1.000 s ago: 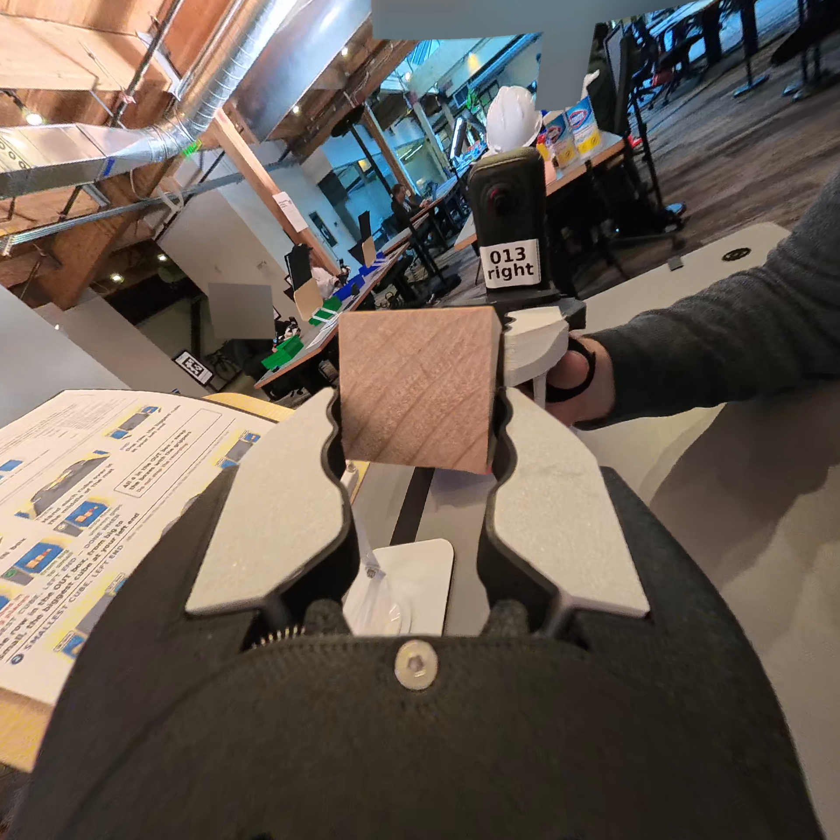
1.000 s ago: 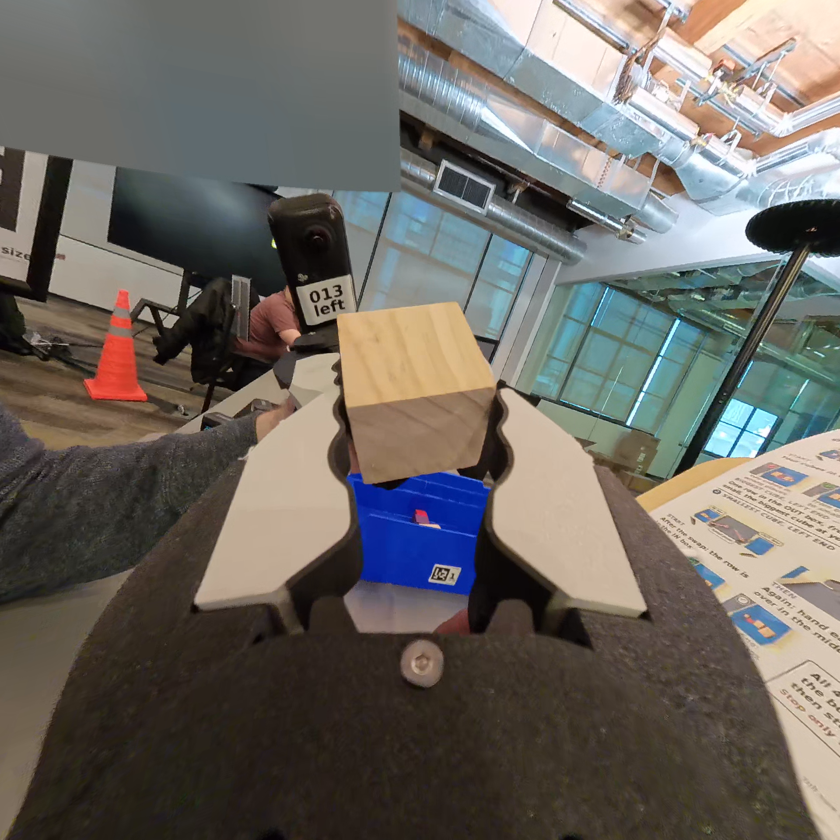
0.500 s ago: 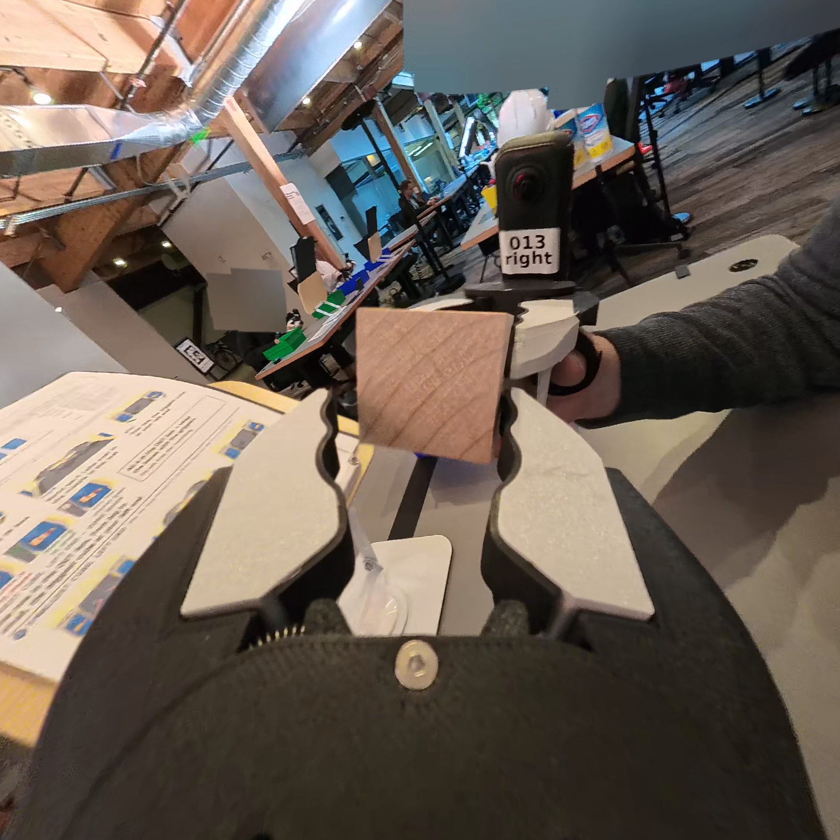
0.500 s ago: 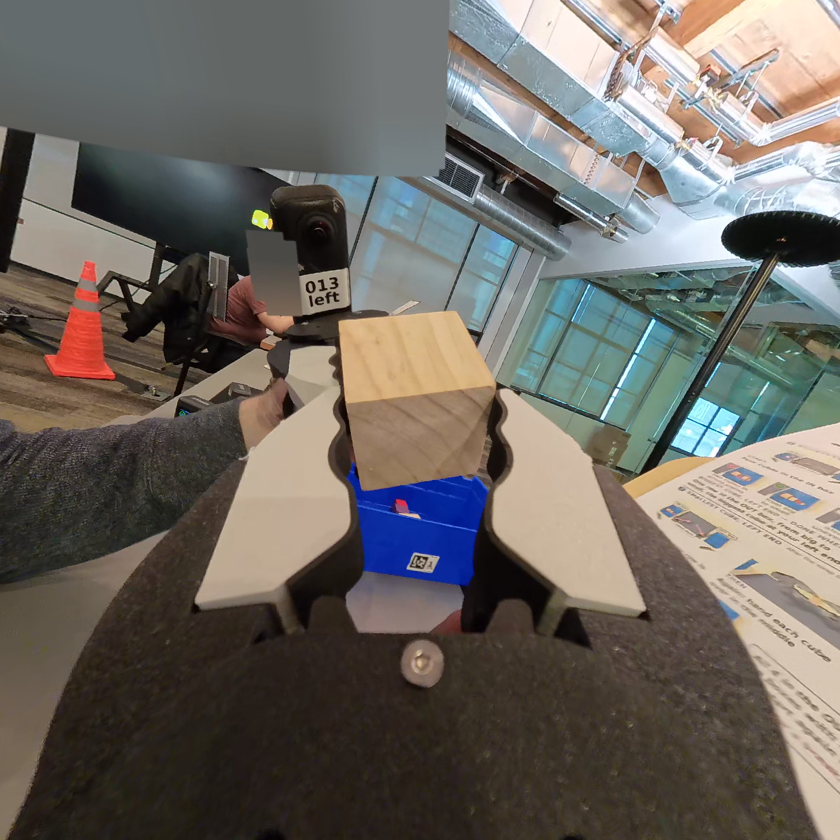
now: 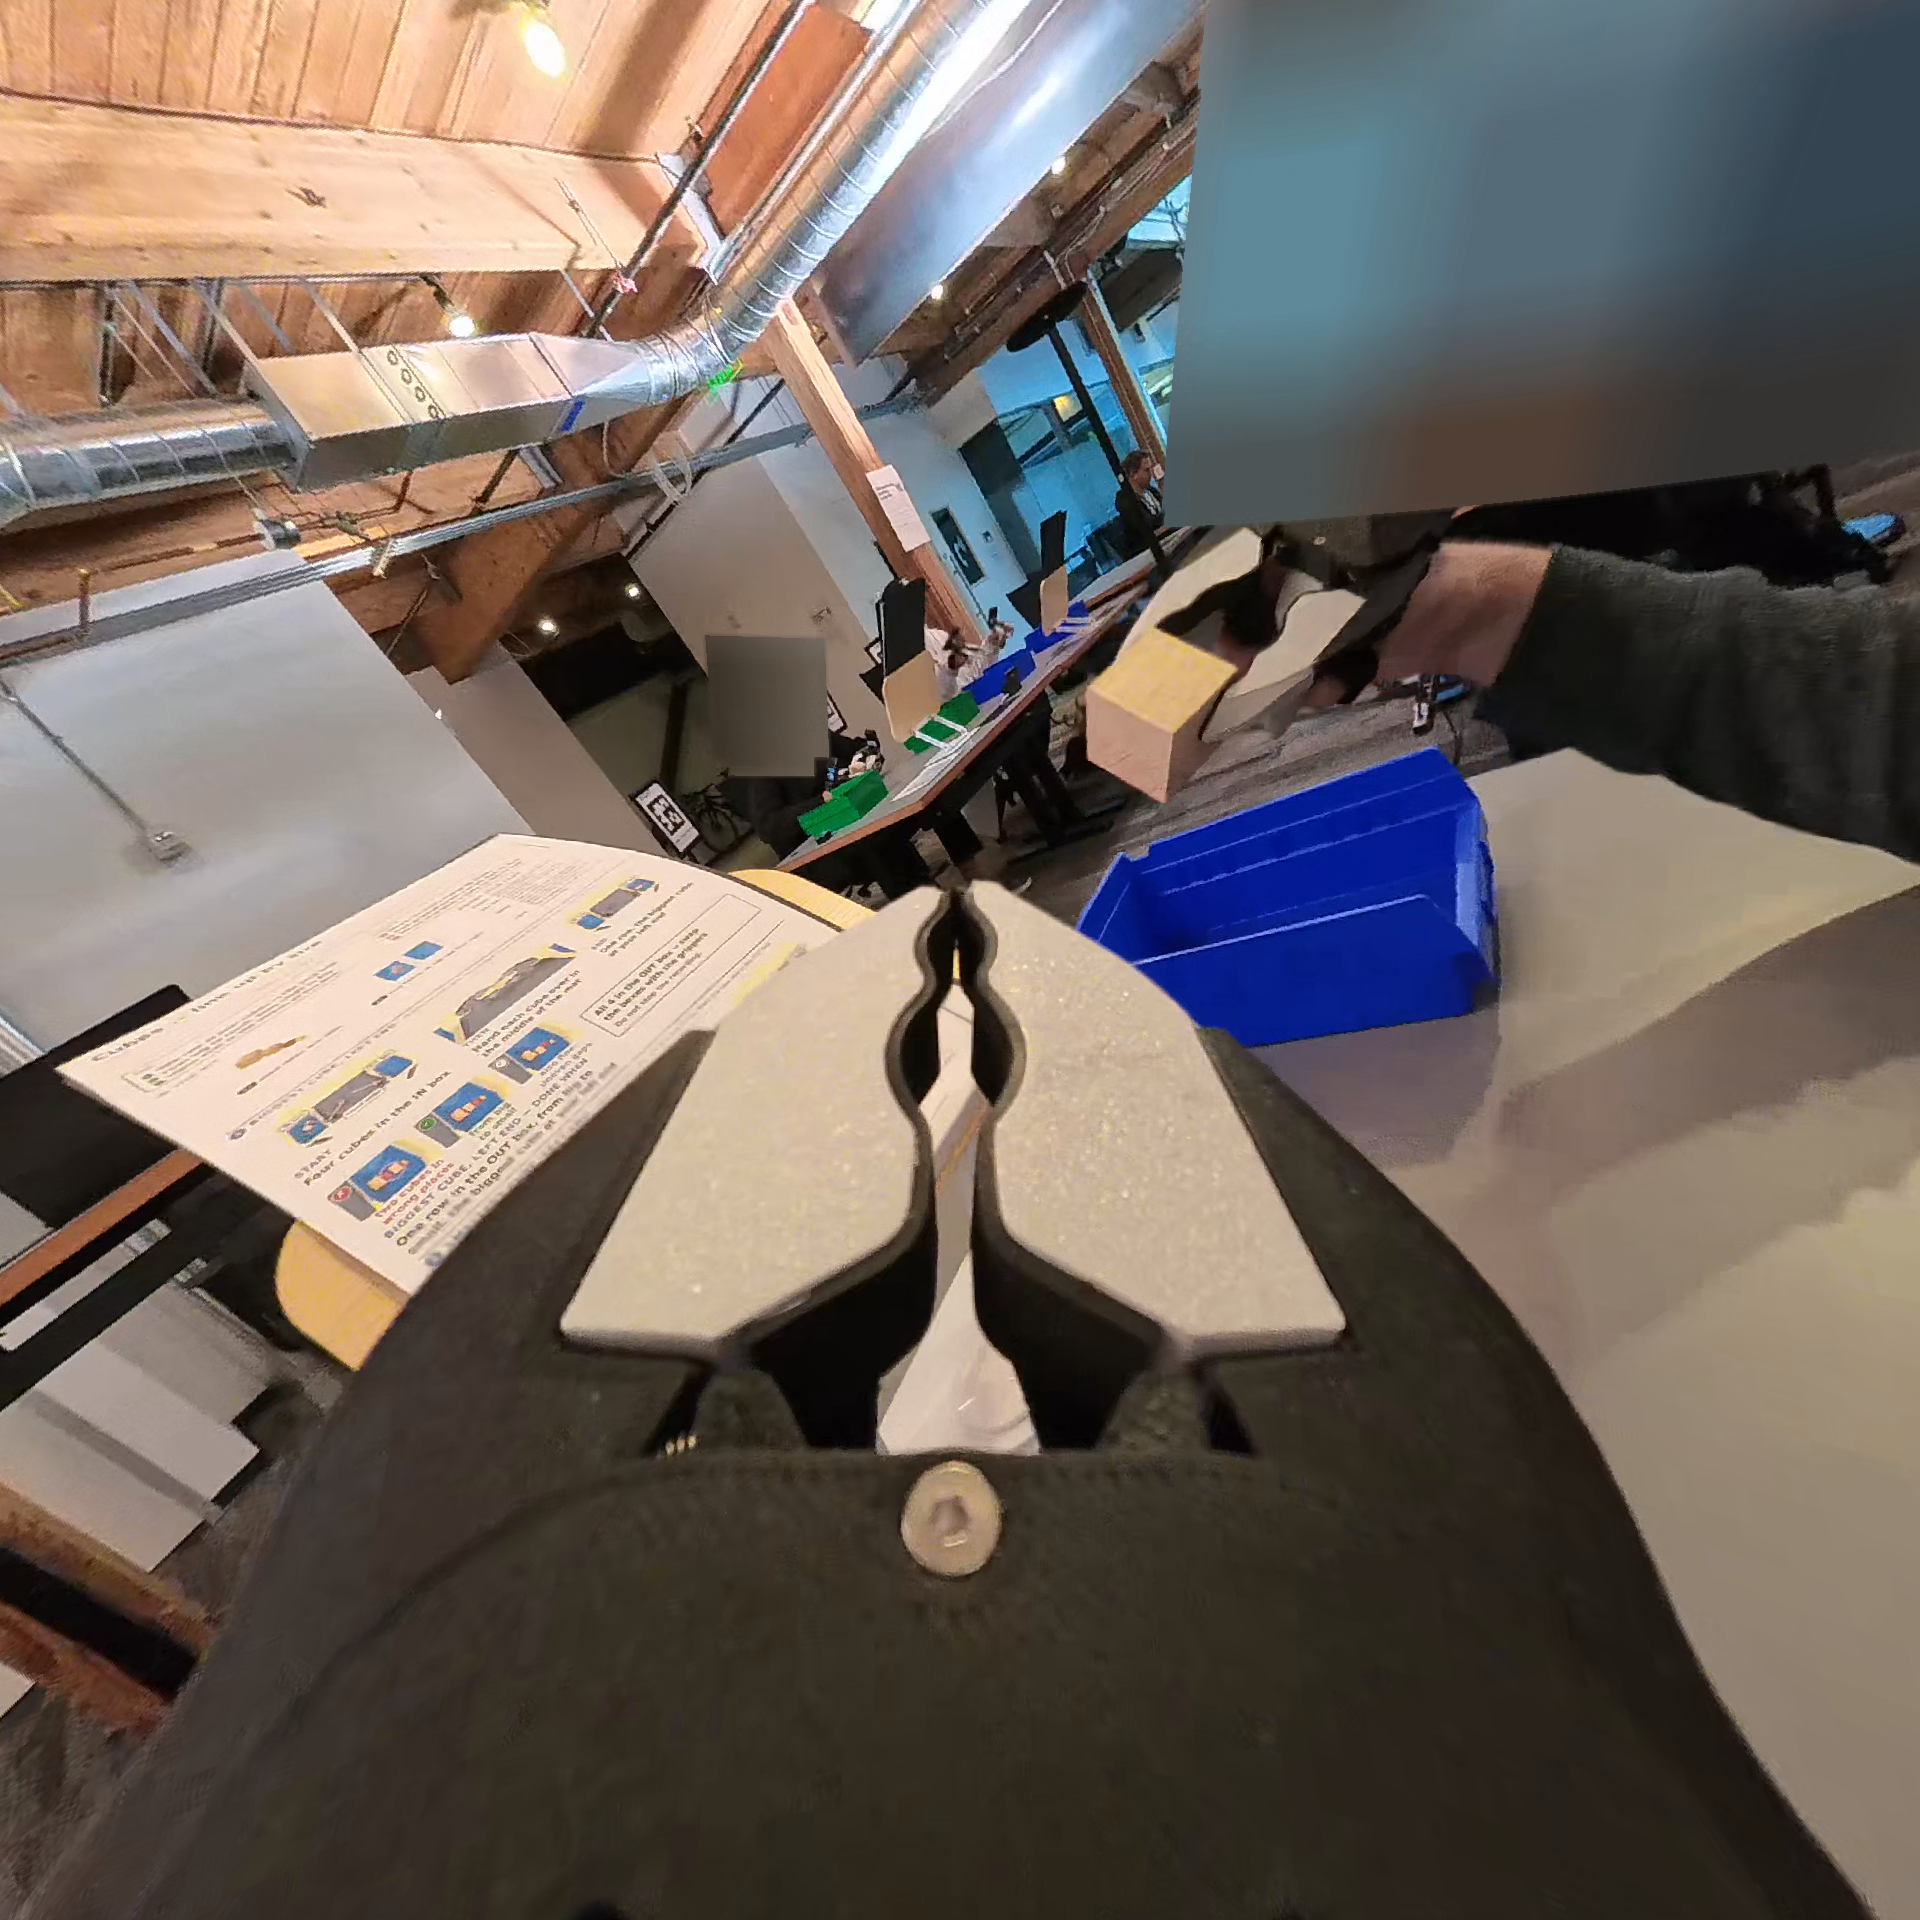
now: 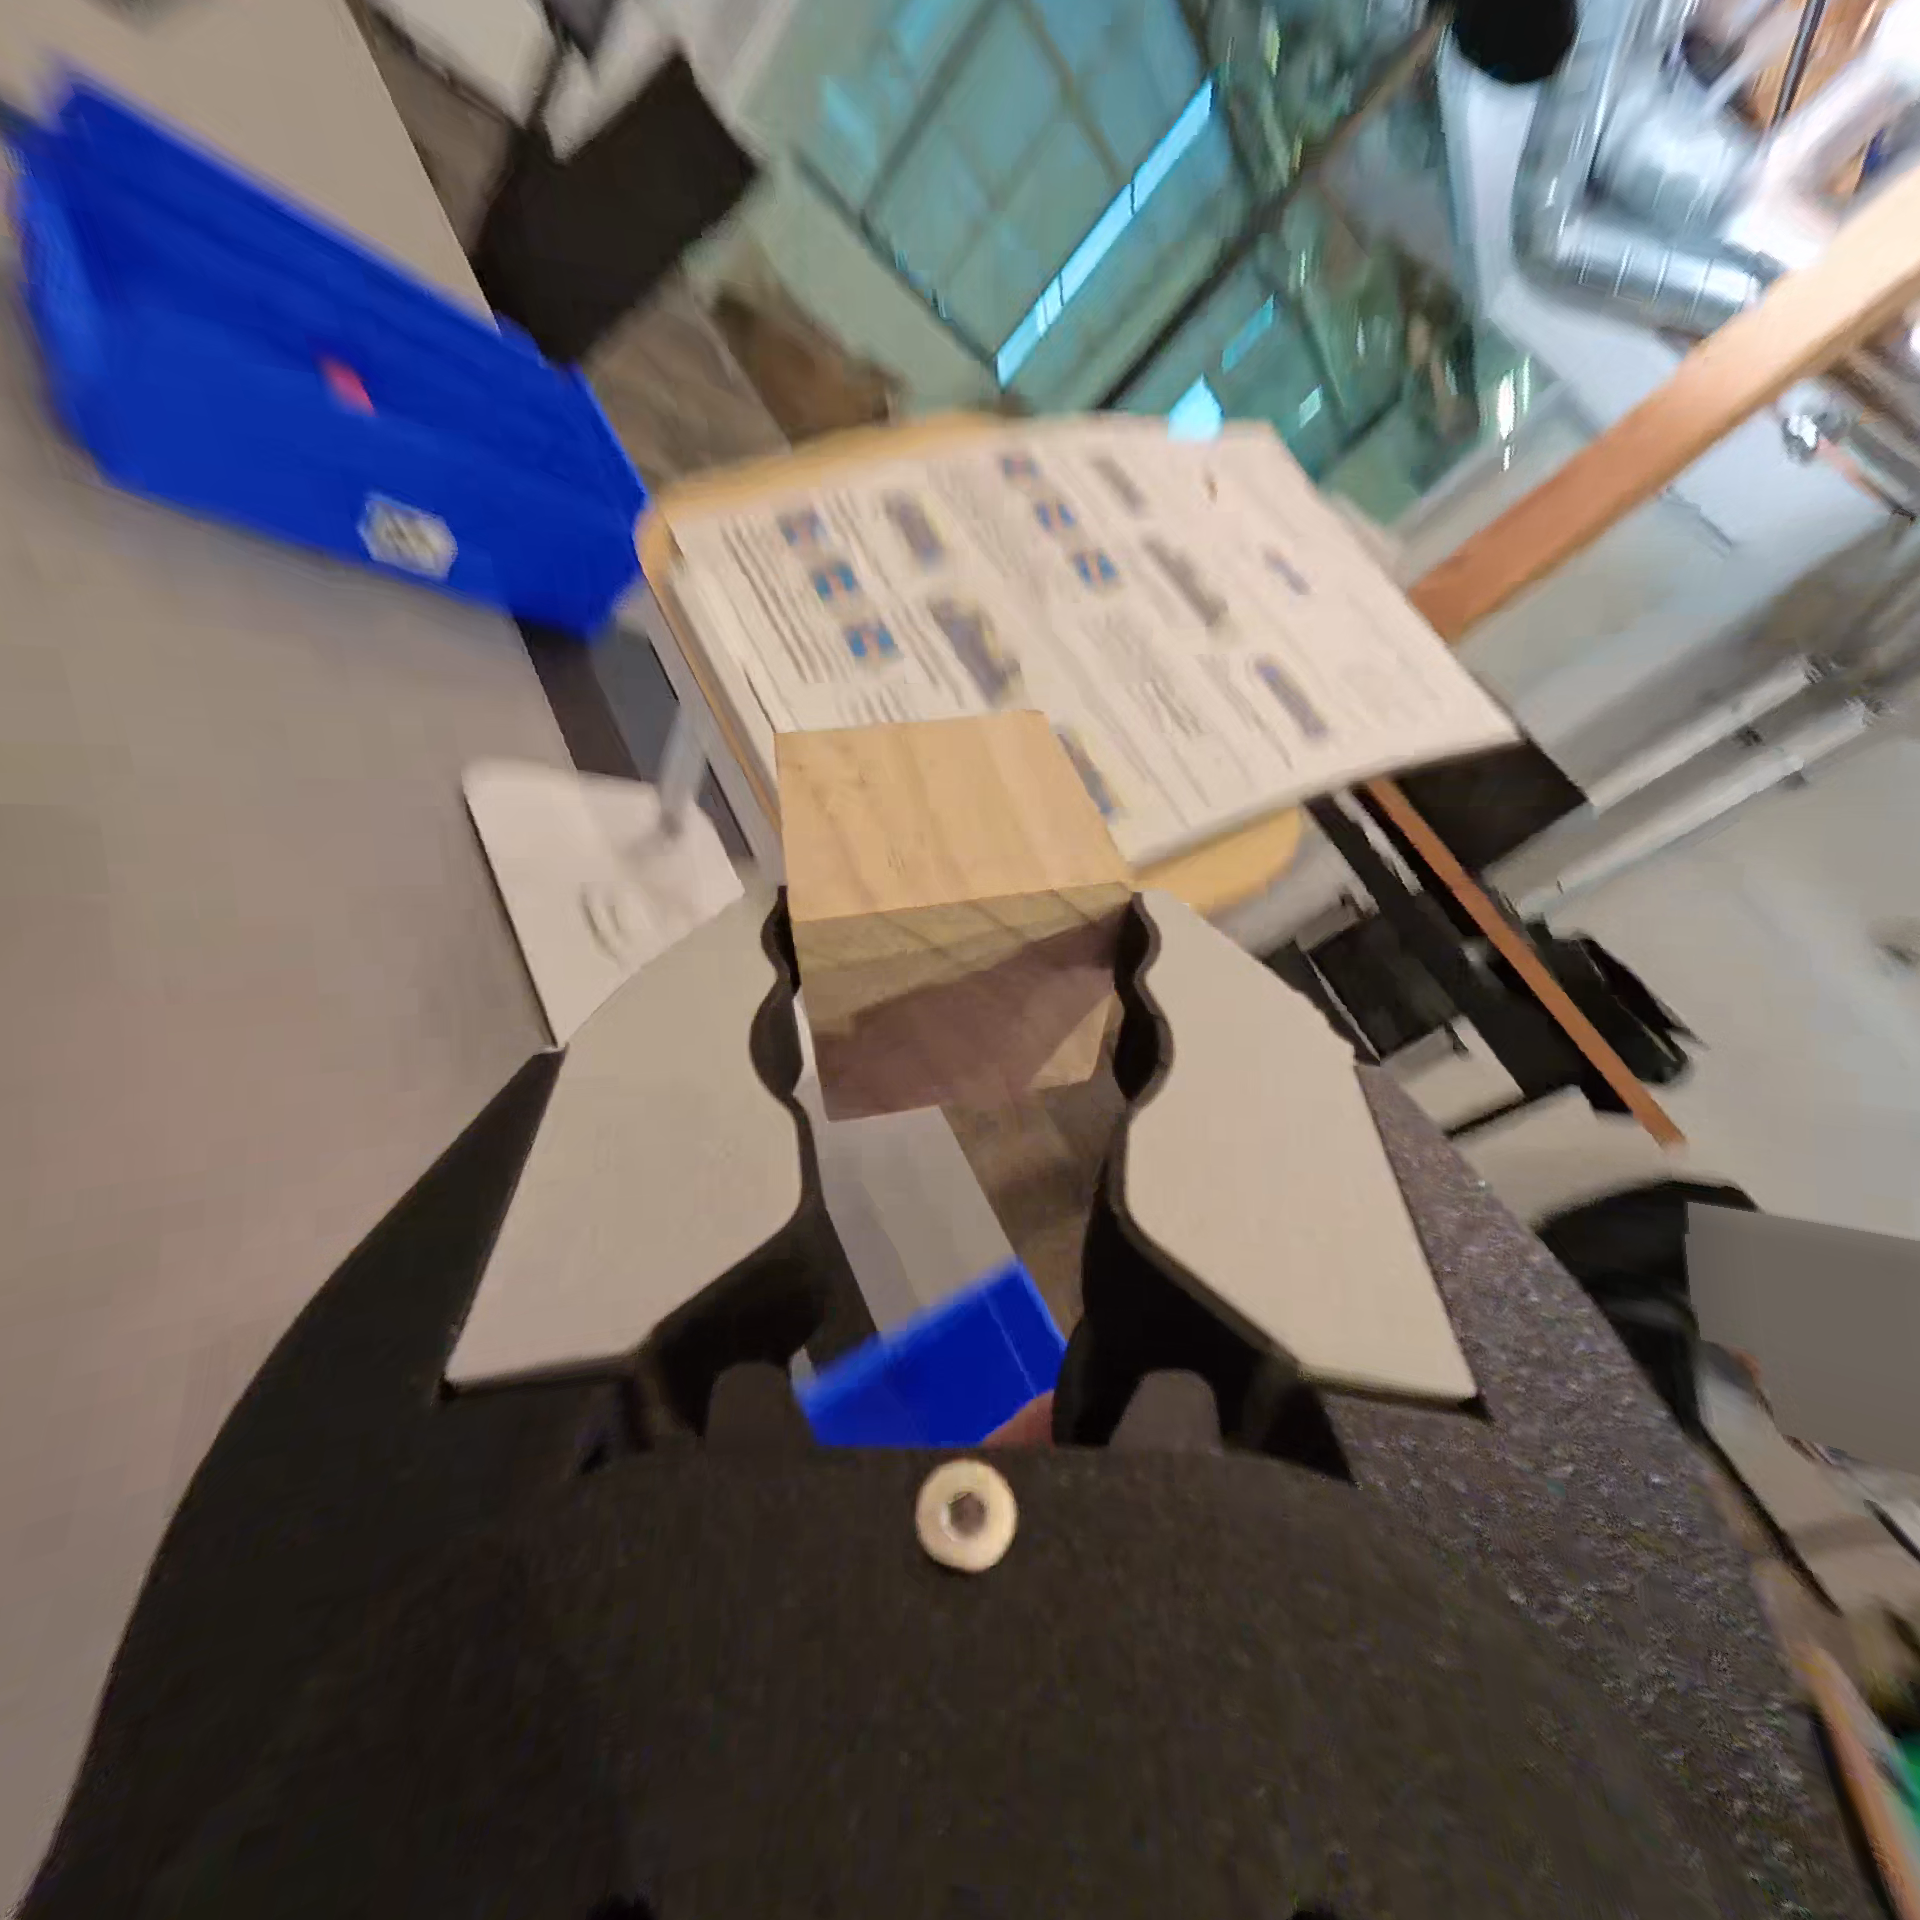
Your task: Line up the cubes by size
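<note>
Left wrist view shows your left gripper [image 5: 961, 920] with its two grey fingers drawn together, only a thin wavy slit between them and nothing inside. Half a second ago those same fingers were around a pale square wooden cube, with the right gripper close behind it; now that cube [image 5: 1153, 717] hangs up and to the right in the far part of the scene, clamped in your right gripper [image 5: 1236, 675]. My reading is that the hand-over is done and the left side has let go and pulled back.

From the right wrist view, the wooden cube sits between the right gripper's fingers [image 6: 1226, 1039], both dark wavy pads against its left and right faces, tilted so the light top face points away from you. That view is smeared with motion, so you are swinging it fast.

A blue plastic bin [image 5: 1340, 914] sits on the grey table [image 5: 1662, 1143] just below the carried cube; a second blue bin [image 6: 291, 416] lies far left in the right view, with the printed instruction sheet [image 6: 1091, 623] on its round wooden stand beyond.

For the task, this means the cube is in transit on your right side, and setting it down in its place by size is the step not yet done. Slow down before you lower it.
</note>
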The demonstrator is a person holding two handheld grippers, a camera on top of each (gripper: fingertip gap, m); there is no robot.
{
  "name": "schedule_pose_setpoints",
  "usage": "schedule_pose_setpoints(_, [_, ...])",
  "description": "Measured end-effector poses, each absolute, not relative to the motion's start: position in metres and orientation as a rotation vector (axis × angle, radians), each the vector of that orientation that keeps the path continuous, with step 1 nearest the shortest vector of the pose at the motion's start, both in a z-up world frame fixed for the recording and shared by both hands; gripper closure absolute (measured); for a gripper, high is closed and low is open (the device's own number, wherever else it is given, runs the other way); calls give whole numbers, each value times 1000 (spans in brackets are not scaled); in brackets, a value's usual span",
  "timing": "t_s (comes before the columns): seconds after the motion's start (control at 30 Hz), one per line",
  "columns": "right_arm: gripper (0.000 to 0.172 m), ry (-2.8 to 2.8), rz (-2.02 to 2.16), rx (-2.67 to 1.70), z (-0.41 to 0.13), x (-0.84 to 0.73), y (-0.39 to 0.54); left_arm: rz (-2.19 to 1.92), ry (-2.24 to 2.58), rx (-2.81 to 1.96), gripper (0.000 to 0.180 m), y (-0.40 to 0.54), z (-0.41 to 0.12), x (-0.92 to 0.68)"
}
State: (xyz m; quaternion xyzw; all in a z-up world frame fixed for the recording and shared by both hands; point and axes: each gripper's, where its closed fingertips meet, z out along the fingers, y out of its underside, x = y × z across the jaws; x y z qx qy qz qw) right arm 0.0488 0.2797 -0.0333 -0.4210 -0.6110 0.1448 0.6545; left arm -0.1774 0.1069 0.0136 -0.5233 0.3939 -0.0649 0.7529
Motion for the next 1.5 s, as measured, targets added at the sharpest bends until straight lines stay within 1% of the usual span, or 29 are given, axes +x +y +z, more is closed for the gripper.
schedule_pose_setpoints(0.1, [113,-1467,99,-1108,-66,82,324,-127,890,-1180,180,116,4,-171])
schedule_pose_setpoints(0.23, [113,-1614,-85,-1284,-120,114,367,-128,924,-1187,180,120,-3,-161])
schedule_pose_setpoints(0.4, [113,-1829,-151,-1435,-181,137,386,-129,945,-1187,180,123,-7,-153])
schedule_pose_setpoints(0.6, [113,-2002,-224,-1523,-228,142,395,-141,958,-1206,180,130,-14,-148])
schedule_pose_setpoints(0.97, [113,-2176,-291,-1568,-276,133,395,-131,987,-1237,180,136,-24,-142])
schedule_pose_setpoints(1.5, [113,-2179,-320,-1545,-285,121,397,-131,1012,-1264,180,141,-33,-138])
